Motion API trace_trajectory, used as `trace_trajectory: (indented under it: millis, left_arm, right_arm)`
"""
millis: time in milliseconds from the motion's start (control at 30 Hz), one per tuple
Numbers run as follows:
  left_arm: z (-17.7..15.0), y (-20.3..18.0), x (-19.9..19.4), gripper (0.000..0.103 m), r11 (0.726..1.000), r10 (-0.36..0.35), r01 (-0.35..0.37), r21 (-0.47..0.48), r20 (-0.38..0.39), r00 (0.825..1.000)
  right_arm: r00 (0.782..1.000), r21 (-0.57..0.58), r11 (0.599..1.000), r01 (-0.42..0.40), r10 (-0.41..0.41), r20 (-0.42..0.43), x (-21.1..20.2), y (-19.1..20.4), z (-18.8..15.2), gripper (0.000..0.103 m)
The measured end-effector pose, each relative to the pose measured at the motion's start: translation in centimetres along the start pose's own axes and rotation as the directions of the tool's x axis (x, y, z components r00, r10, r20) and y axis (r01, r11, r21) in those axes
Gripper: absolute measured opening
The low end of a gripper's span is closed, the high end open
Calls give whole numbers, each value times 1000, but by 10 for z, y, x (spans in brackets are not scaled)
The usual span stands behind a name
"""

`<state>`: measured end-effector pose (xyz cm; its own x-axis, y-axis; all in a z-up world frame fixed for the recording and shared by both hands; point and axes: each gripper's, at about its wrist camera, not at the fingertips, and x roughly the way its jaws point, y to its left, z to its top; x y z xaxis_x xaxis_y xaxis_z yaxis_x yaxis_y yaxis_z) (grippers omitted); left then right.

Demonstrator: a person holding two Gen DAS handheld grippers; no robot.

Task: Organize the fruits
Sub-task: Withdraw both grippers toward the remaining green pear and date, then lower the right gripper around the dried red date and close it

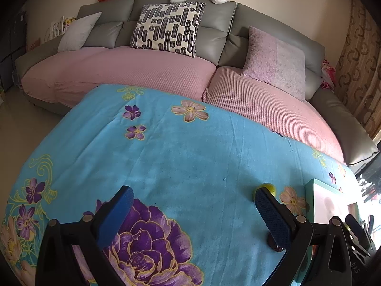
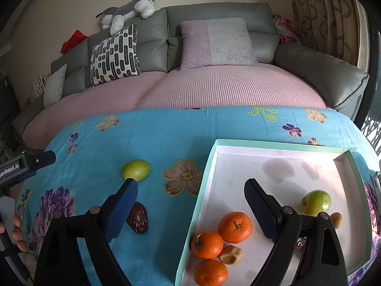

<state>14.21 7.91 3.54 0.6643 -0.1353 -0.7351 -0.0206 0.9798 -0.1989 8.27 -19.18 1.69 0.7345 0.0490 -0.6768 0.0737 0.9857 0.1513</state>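
A green fruit [image 2: 137, 170] and a dark dried date [image 2: 138, 217] lie on the blue flowered cloth, left of a shallow mint-rimmed box [image 2: 281, 145]. In the box are three oranges [image 2: 235, 224], a green fruit [image 2: 316, 202] and two small brown fruits [image 2: 231, 253]. My right gripper [image 2: 190, 188] hangs open over the box's left wall, holding nothing. My left gripper [image 1: 194, 200] is open and empty above the cloth. Its right fingertip partly hides the green fruit [image 1: 265, 187], and the date [image 1: 273, 243] peeks out under that finger.
A grey sofa [image 2: 214, 12] with pink seat covers and several cushions stands just beyond the table's far edge. A hand [image 2: 16, 228] holds the left gripper's handle at the left edge. The box [image 1: 328, 202] lies at the right in the left wrist view.
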Motion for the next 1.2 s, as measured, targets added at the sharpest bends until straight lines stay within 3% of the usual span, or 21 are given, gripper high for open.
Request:
trace_trajectory:
  millis: [433,700,1200]
  left_arm:
    - [-13,-1,38,103,997,58,-52,56,-125,991]
    - [-22,11,58,103,994,99,-88,65,-198,975]
    - [-24,11,61,103,994,100,-88,67,-209,973]
  right_arm:
    - [989,-49,995,-83,76,-130,34,37,-13,80]
    - [975,-74,992,-105,88,-203,54,52,-25,80]
    - [957,-120,985,-123,86,-278,70,68,-36,59]
